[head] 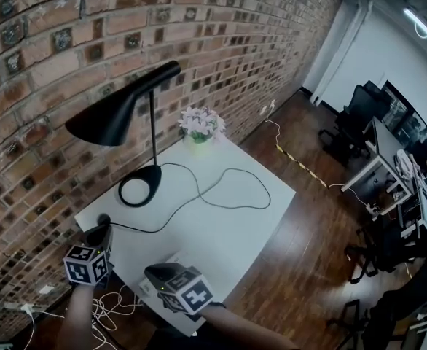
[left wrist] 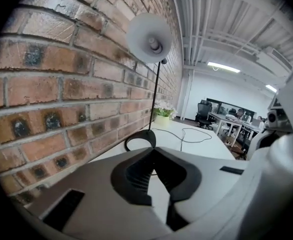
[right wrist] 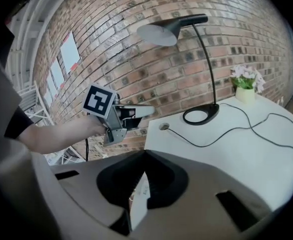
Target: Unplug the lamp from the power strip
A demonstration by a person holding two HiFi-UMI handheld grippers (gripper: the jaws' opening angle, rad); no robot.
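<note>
The black lamp (head: pixel 119 115) stands on the white table (head: pixel 228 232) by the brick wall. Its black cord (head: pixel 232 188) loops over the tabletop and runs to a round hole (head: pixel 103 219) at the near left corner. My left gripper (head: pixel 100 232) hovers just by that hole, jaws shut with nothing between them; it also shows in the right gripper view (right wrist: pixel 149 111). My right gripper (head: pixel 155 272) is over the table's near edge, jaws together. A white printed thing (right wrist: pixel 139 201) shows in the slit between its jaws. I cannot tell if it is the power strip.
A pot of pale flowers (head: pixel 199 130) stands at the table's far corner. White cables (head: pixel 108 308) lie tangled on the floor under the near left corner. Desks and office chairs (head: pixel 366 144) fill the room to the right. The brick wall (head: pixel 46 64) runs along the table's left side.
</note>
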